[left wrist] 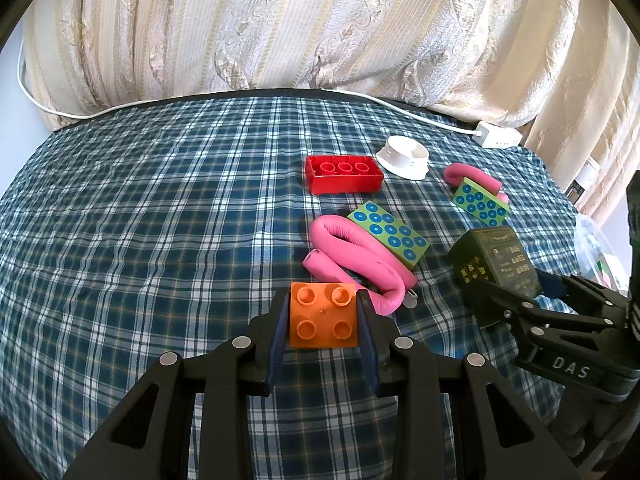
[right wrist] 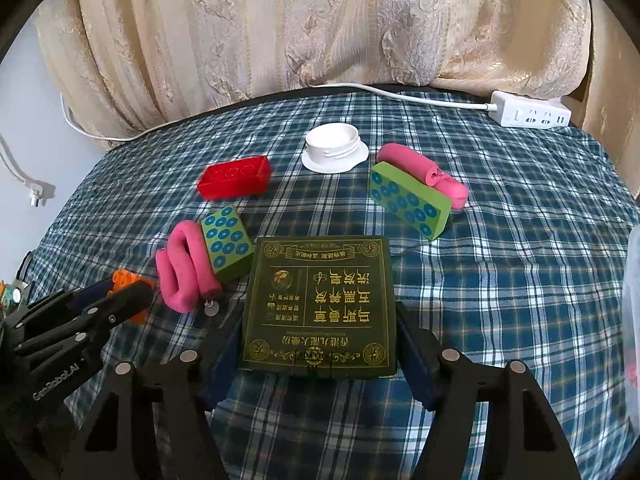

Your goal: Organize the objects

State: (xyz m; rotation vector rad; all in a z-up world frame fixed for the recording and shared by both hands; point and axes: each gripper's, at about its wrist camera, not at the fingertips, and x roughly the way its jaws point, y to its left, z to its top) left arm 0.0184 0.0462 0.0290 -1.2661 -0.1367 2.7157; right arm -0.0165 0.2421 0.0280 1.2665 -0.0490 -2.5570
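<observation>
My left gripper (left wrist: 322, 312) is shut on an orange four-stud brick (left wrist: 323, 316), held just above the plaid cloth. My right gripper (right wrist: 318, 340) is shut on a dark green box (right wrist: 320, 304) with gold lettering; it also shows in the left wrist view (left wrist: 496, 264). Ahead lie a red brick (left wrist: 343, 174), upside down, a green block with blue dots (left wrist: 390, 236) leaning on a pink foam roller (left wrist: 356, 268), and a second green block (right wrist: 408, 200) against a second pink roller (right wrist: 424, 174). A white lid (right wrist: 335, 147) lies behind them.
A blue plaid cloth (left wrist: 160, 240) covers the round table. A white power strip (right wrist: 532, 114) and its cable lie at the far edge. Cream curtains (left wrist: 320, 20) hang behind. A clear plastic bag (right wrist: 632, 300) sits at the right edge.
</observation>
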